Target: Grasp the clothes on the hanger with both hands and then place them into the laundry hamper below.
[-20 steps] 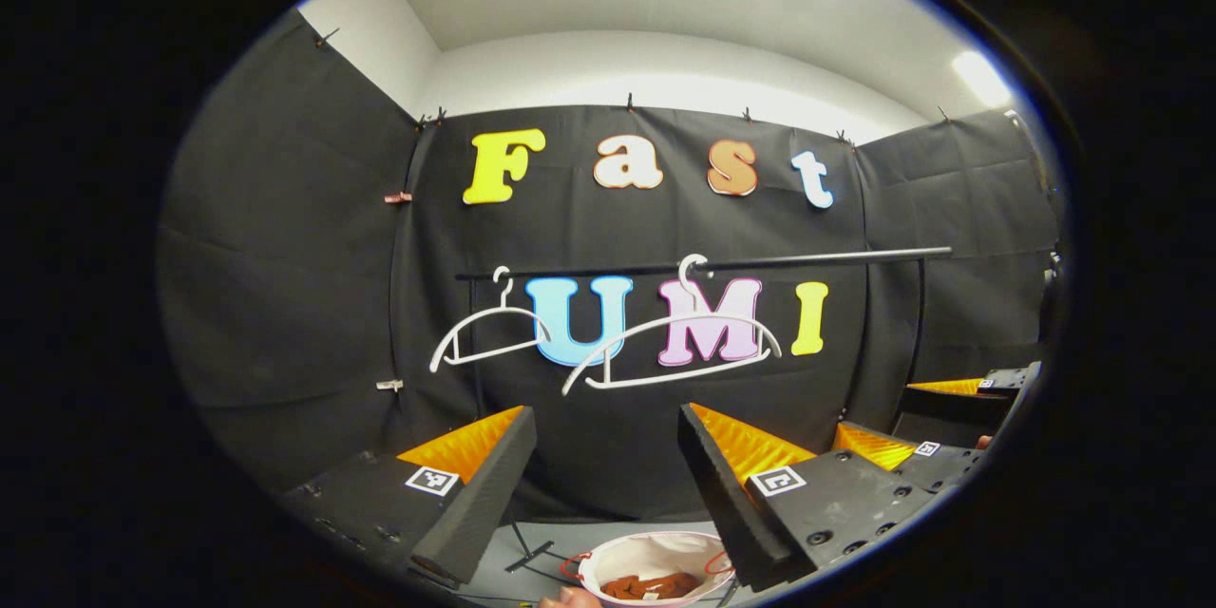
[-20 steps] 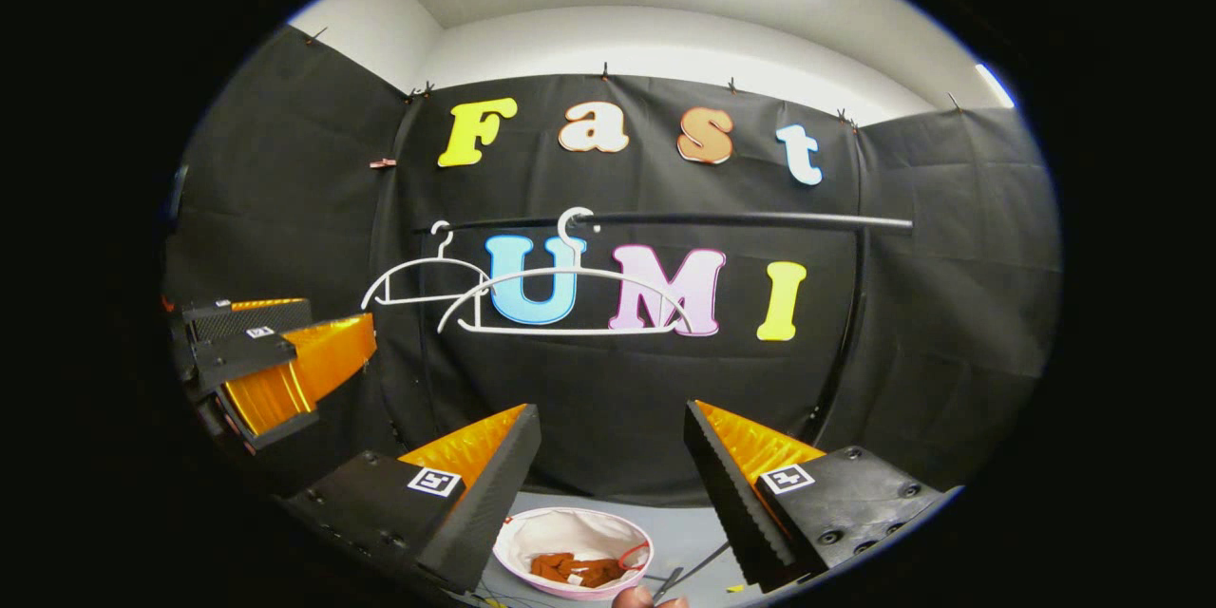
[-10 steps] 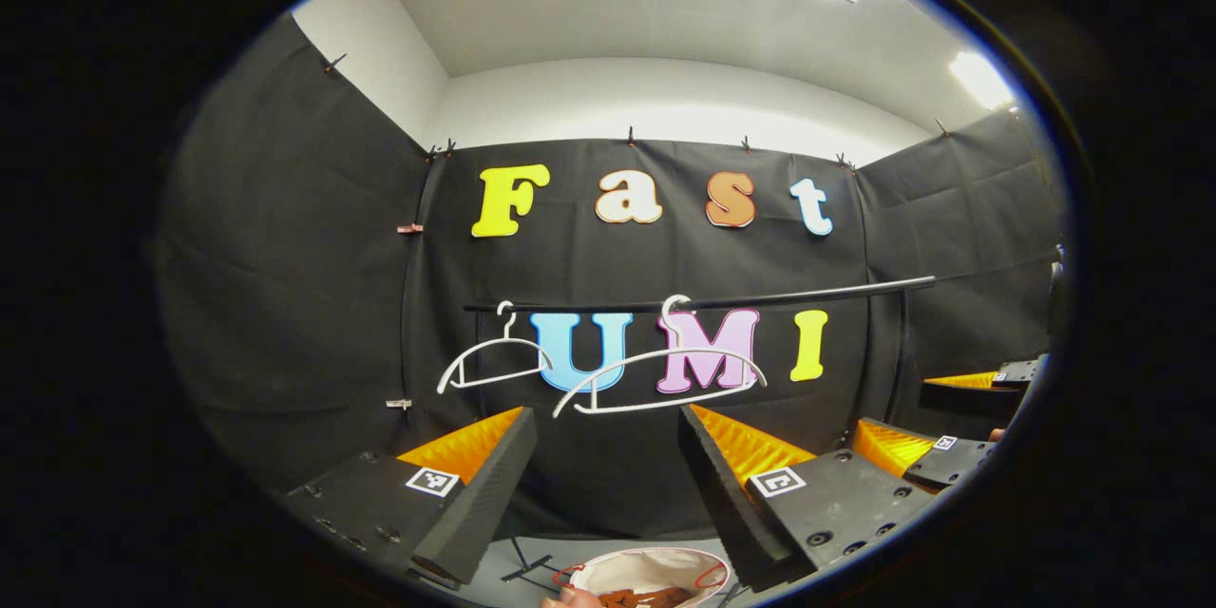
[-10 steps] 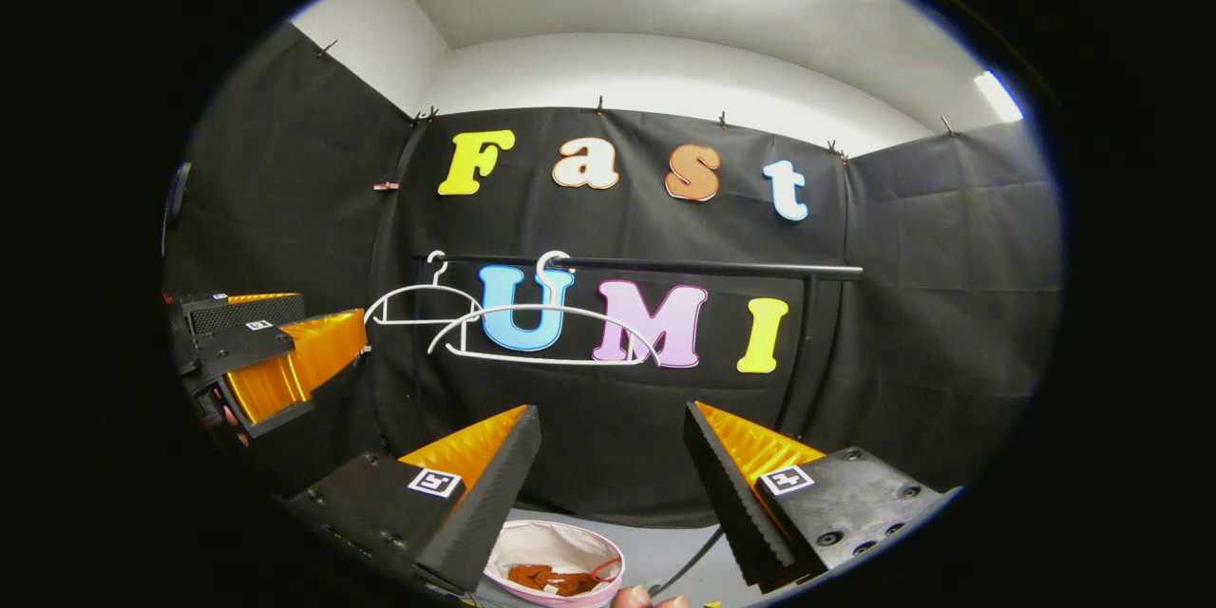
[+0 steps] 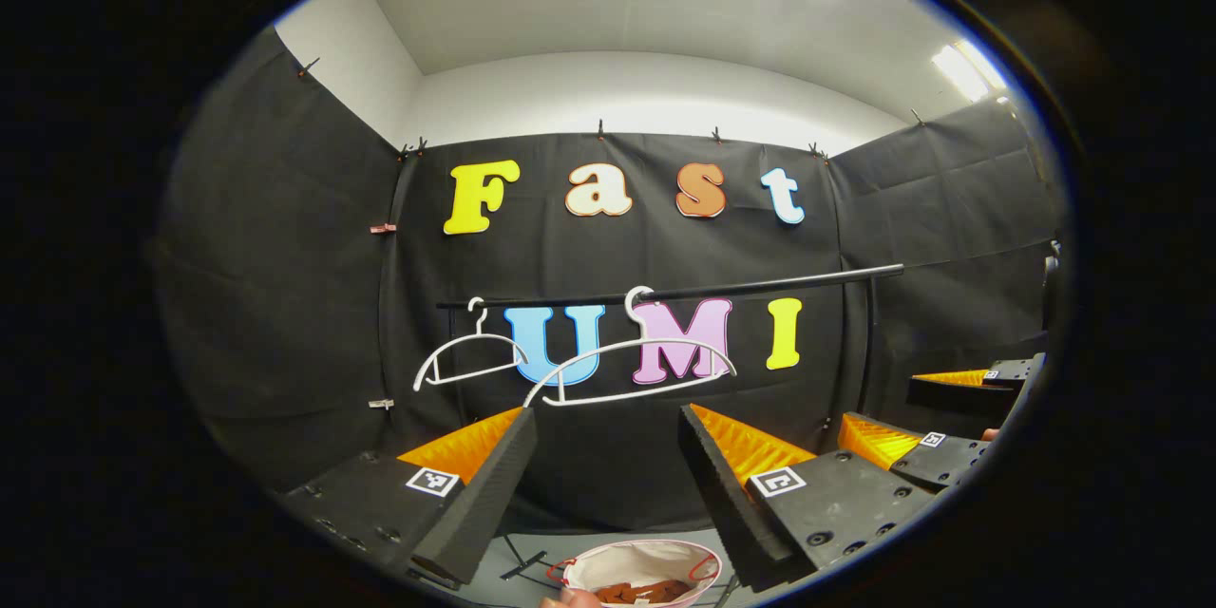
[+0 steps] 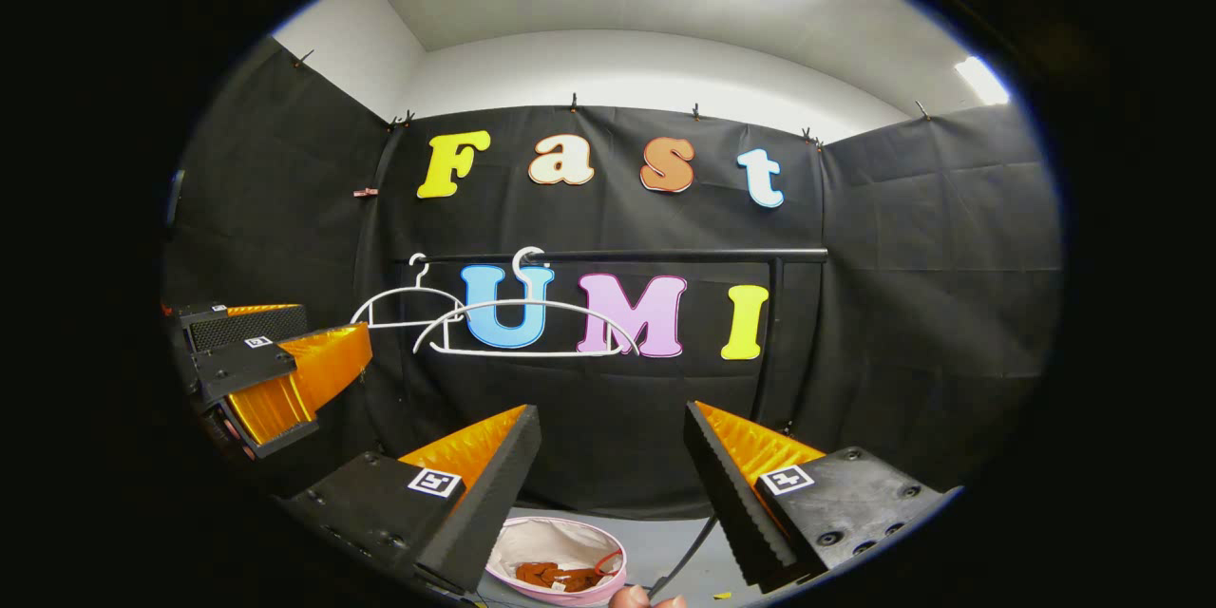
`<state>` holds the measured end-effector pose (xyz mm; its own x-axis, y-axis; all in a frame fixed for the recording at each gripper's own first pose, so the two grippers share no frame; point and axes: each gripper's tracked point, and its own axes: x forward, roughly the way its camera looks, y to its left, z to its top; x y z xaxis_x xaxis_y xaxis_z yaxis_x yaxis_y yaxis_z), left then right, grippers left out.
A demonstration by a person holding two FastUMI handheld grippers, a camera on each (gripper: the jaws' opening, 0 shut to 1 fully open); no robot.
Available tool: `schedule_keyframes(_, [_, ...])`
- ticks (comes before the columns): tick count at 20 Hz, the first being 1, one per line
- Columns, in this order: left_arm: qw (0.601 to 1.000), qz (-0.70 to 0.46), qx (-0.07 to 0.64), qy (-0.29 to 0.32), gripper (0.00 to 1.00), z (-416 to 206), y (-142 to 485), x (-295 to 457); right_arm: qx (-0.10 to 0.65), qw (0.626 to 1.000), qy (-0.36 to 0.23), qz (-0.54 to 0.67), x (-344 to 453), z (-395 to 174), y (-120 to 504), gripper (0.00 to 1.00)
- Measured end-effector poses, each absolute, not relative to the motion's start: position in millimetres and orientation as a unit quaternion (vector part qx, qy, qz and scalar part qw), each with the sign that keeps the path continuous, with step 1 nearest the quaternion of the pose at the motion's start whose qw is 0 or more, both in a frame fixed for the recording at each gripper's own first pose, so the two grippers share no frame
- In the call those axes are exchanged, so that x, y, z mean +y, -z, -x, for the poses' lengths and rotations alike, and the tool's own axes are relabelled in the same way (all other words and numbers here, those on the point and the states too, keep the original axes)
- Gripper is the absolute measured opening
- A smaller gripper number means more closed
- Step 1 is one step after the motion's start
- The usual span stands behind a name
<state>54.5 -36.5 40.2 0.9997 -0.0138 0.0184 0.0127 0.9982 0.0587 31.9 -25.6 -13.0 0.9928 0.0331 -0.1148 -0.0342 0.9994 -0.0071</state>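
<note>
Left gripper (image 5: 603,465): held spread, nothing between.
Right gripper (image 6: 608,465): held spread, nothing between.
Clothes (image 6: 556,576): seen inside hamper (image 6: 518,546).
Hangers (image 5: 627,370): hung bare on rail (image 5: 760,285).

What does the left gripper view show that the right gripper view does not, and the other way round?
Left gripper view: the right gripper, open, at its right edge. Right gripper view: the left gripper, open, at its left edge, and a black cable. Both: two bare white hangers on the black rail, and the hamper below holding brown clothes.
</note>
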Motion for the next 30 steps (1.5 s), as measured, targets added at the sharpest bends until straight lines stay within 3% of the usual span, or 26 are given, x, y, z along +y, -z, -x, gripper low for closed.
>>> schedule_keyframes(30, [0.999, -0.029, 0.000, 0.024, 0.95, -64, -33, -57, 0.071, 0.997, -0.012, 0.001, -34, -37, 26, 0.98])
